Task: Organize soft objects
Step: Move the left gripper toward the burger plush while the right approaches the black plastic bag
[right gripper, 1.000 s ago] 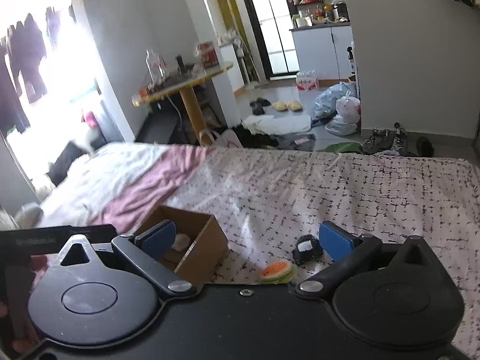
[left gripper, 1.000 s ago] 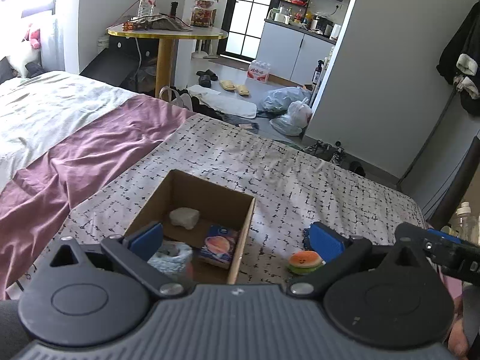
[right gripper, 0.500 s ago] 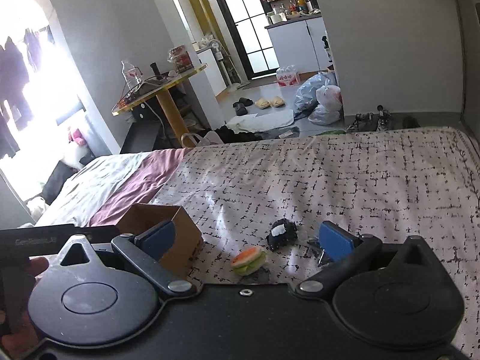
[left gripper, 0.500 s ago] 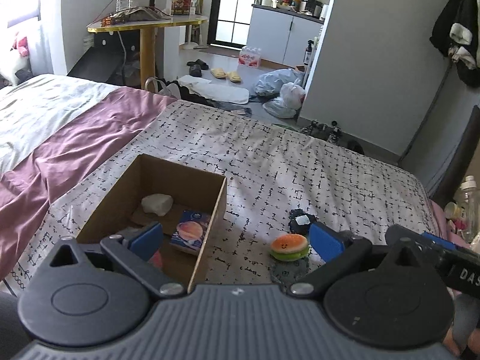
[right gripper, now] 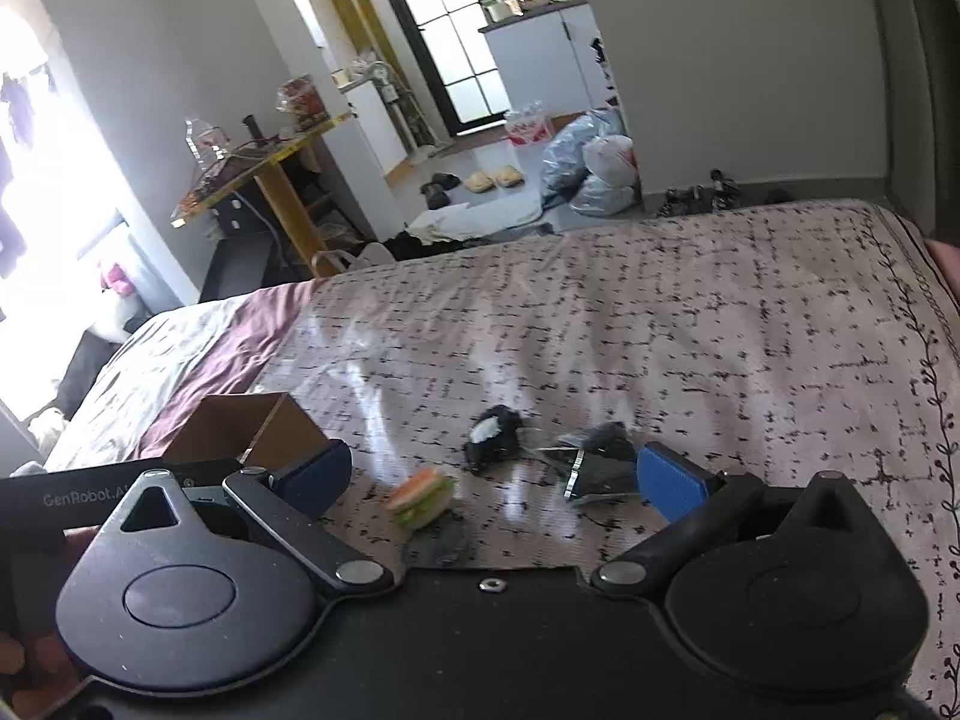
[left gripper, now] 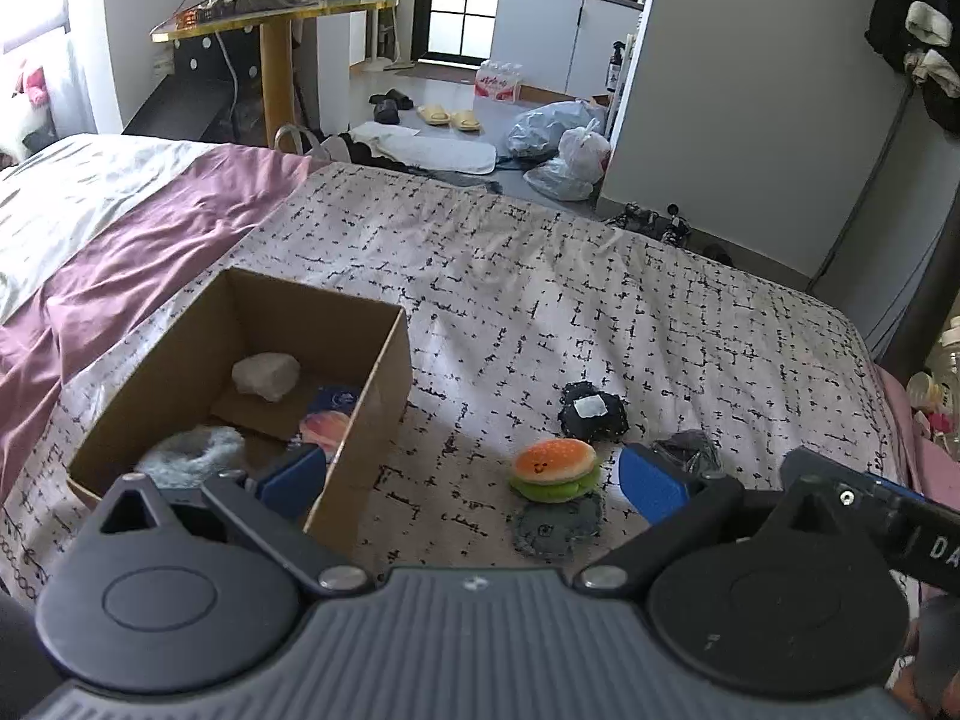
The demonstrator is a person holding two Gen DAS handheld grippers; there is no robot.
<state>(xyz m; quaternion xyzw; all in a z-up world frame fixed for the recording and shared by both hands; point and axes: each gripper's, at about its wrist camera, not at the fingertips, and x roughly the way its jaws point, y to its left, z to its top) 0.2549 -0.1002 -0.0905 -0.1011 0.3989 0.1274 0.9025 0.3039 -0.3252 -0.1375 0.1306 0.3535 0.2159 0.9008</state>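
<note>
A brown cardboard box (left gripper: pixel 390 372) (right gripper: pixel 264 426) stands on the patterned bedspread. Inside it lie a white soft lump (left gripper: pixel 265 374), a fluffy grey-blue item (left gripper: pixel 192 463) and a blue packet (left gripper: pixel 329 417). Right of the box sit a plush hamburger (left gripper: pixel 555 470) (right gripper: pixel 421 497), a black soft item with a white tag (left gripper: pixel 593 419) (right gripper: pixel 493 437), a grey pad (left gripper: pixel 558 531) and a crumpled dark wrapper (left gripper: pixel 687 450) (right gripper: pixel 600 462). My left gripper (left gripper: pixel 471 483) is open above the box's near right corner. My right gripper (right gripper: pixel 492 480) is open, with the hamburger between its fingers but untouched.
A purple and white blanket (left gripper: pixel 120 228) covers the bed to the left. Beyond the bed's far edge the floor holds plastic bags (left gripper: pixel 558 144), slippers (left gripper: pixel 450 117) and a yellow-topped table (left gripper: pixel 270 6). Bottles (left gripper: pixel 945 360) stand at the right edge.
Both grippers have shifted to the right and pulled back. The box slid left in both views, and the hamburger, black item and wrapper came into fuller view. Both stayed open.
</note>
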